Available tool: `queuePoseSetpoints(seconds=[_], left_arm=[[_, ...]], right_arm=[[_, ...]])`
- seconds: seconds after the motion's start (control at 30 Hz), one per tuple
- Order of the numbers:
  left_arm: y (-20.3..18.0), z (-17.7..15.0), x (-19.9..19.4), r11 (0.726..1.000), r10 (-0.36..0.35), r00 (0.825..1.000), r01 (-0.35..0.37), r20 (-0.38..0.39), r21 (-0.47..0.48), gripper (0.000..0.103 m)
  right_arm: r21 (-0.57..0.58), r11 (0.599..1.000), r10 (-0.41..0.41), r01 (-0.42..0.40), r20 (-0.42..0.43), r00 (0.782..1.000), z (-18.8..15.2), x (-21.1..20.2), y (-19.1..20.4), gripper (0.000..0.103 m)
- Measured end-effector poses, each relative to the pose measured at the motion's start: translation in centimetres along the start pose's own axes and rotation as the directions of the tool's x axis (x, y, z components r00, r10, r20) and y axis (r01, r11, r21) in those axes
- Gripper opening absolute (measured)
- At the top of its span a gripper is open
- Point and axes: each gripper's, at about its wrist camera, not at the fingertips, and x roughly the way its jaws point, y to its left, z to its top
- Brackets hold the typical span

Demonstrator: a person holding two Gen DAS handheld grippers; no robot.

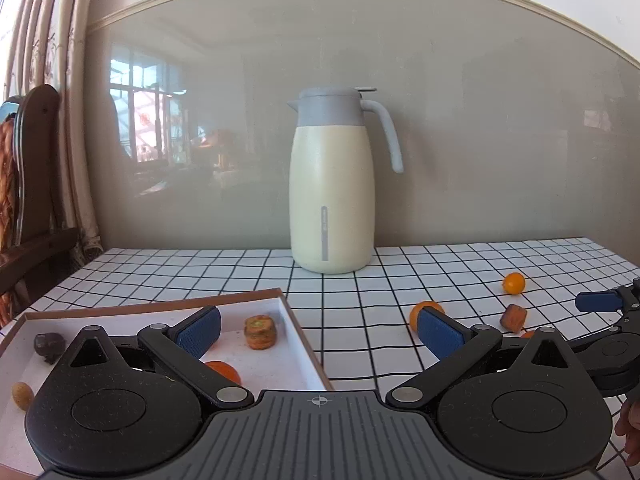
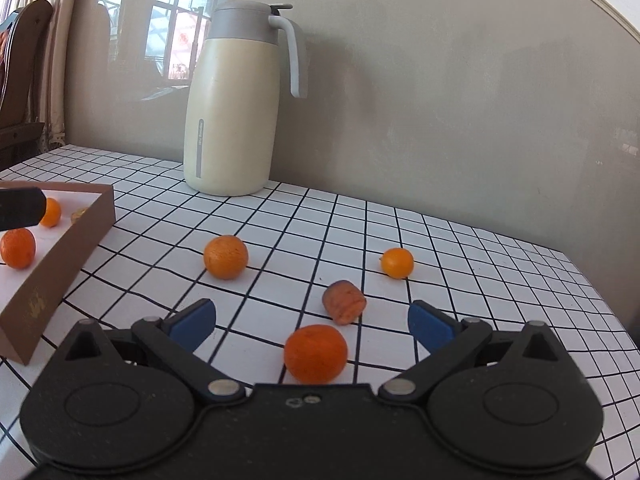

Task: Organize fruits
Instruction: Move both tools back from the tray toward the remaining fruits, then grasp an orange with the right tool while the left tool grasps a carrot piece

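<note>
A cream thermos jug [image 1: 332, 200] with a grey lid and grey handle stood upright on the desk [image 1: 200, 272], close to the grey wall [image 1: 500, 140]. The desk wore a white cloth with a black grid. A dark wooden chair [image 1: 32, 184] and beige curtains [image 1: 68, 80] stood at the left.

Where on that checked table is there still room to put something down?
Bare cloth lies right of the jug, toward the table's far right edge, and between the jug and the box. It is crowded before the right gripper: four fruits, the nearest orange between its jaws.
</note>
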Motion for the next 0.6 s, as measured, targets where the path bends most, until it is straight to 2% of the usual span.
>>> queuePoseSetpoints(seconds=[0.13, 0.23, 0.6], left_arm=[[-1.0, 0.0, 0.2, 1.000, -0.016, 1.000, 0.016, -0.002, 0.011, 0.103], [-1.4, -0.1, 0.3, 1.000, -0.020, 1.000, 0.020, -0.005, 0.015, 0.103], [-2.0, -0.3, 0.8, 0.999, -0.029, 0.999, 0.029, -0.018, 0.018, 0.103]], right_arm=[[0.013, 0.999, 0.032, -0.032, -0.020, 0.999, -0.2, 0.2, -0.4, 0.095], [0.021, 0.998, 0.062, -0.061, -0.044, 0.997, -0.5, 0.4, -0.5, 0.086], [0.026, 0.997, 0.075, -0.072, -0.112, 0.991, -0.9, 2.2, -1.0, 0.069]])
